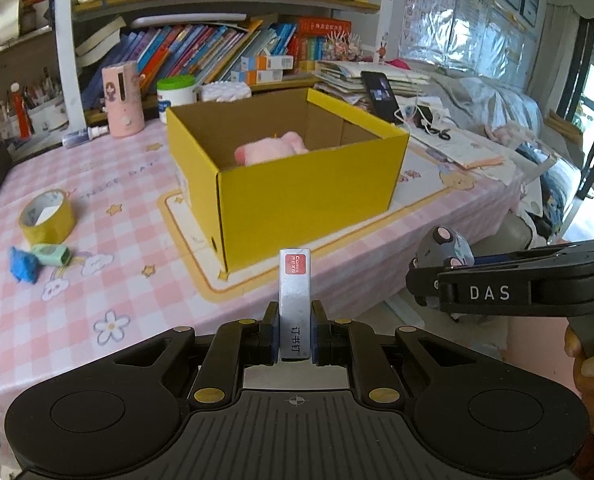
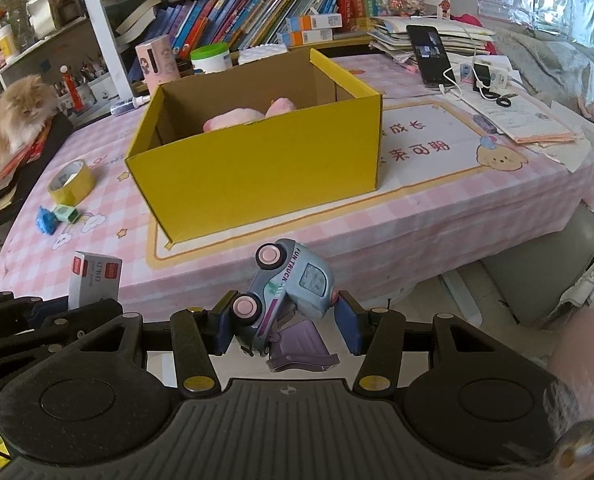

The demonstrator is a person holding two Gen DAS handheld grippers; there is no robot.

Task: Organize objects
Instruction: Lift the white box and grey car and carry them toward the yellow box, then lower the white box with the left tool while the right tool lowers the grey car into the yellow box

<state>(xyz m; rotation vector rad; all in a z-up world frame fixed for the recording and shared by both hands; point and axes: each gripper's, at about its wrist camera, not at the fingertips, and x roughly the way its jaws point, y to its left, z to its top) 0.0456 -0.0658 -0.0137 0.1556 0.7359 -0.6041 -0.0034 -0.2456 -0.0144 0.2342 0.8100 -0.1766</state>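
My left gripper (image 1: 295,330) is shut on a small grey staple box (image 1: 295,300) with a red label, held upright in front of the table's near edge. My right gripper (image 2: 285,324) is shut on a blue toy truck (image 2: 287,292) with pink wheels, tipped on its side, its purple rear door hanging down. The open yellow cardboard box (image 1: 309,200) stands on the pink checked table, ahead of both grippers, with a pink plush toy (image 1: 271,148) inside. In the right wrist view the staple box (image 2: 95,280) shows at the lower left, and the yellow box (image 2: 257,168) ahead.
A yellow tape roll (image 1: 47,216), a green sharpener (image 1: 53,255) and a blue toy (image 1: 25,266) lie on the table's left. A phone (image 1: 379,94), cables and papers sit at the back right. A fluffy cat (image 2: 9,120) sits at the left. Bookshelves stand behind.
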